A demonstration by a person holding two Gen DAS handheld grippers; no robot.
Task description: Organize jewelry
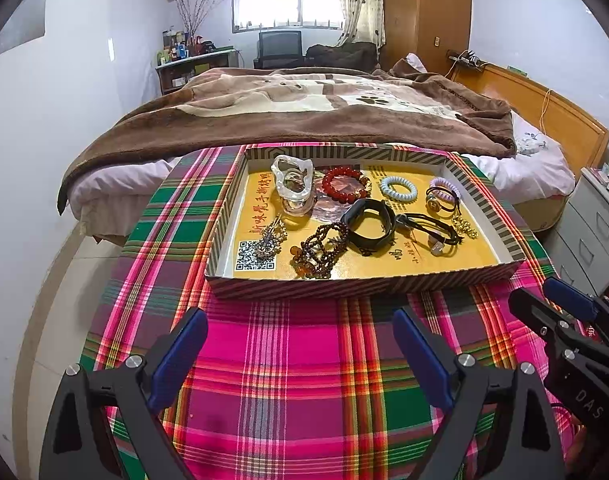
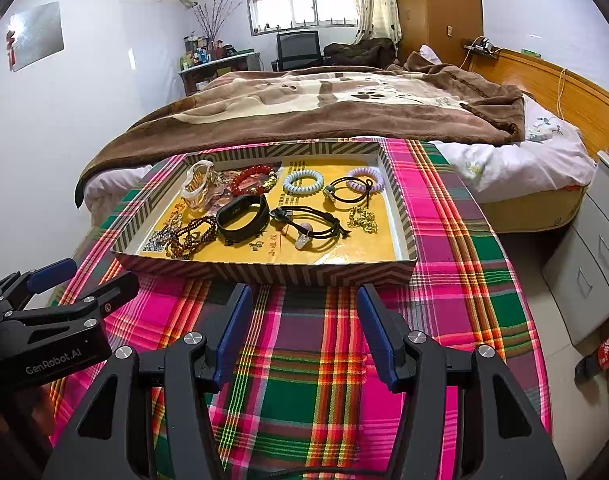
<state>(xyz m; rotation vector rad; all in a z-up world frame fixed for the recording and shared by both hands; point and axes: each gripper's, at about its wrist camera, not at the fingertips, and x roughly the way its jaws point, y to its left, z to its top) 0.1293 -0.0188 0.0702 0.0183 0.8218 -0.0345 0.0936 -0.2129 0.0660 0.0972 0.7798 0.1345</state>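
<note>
A shallow striped box tray (image 1: 344,286) (image 2: 264,272) with a yellow floor stands on the plaid cloth. In it lie a red bead bracelet (image 1: 342,184) (image 2: 250,179), a black wristband (image 1: 370,228) (image 2: 240,216), a blue coil hair tie (image 1: 398,189) (image 2: 303,182), a lilac coil tie (image 2: 366,180), black cord ties (image 1: 428,228) (image 2: 312,220), brown bead strings (image 1: 318,246) (image 2: 192,234), a gold chain (image 2: 362,220) and a clear plastic clip (image 1: 292,184) (image 2: 200,186). My left gripper (image 1: 300,344) is open and empty in front of the tray. My right gripper (image 2: 304,320) is open and empty, near the tray's front wall.
The plaid cloth (image 1: 284,380) covers a round table. Behind the tray is a bed with a brown blanket (image 1: 296,112). Grey drawers (image 2: 592,264) stand at the right. The right gripper shows at the right edge of the left wrist view (image 1: 552,308).
</note>
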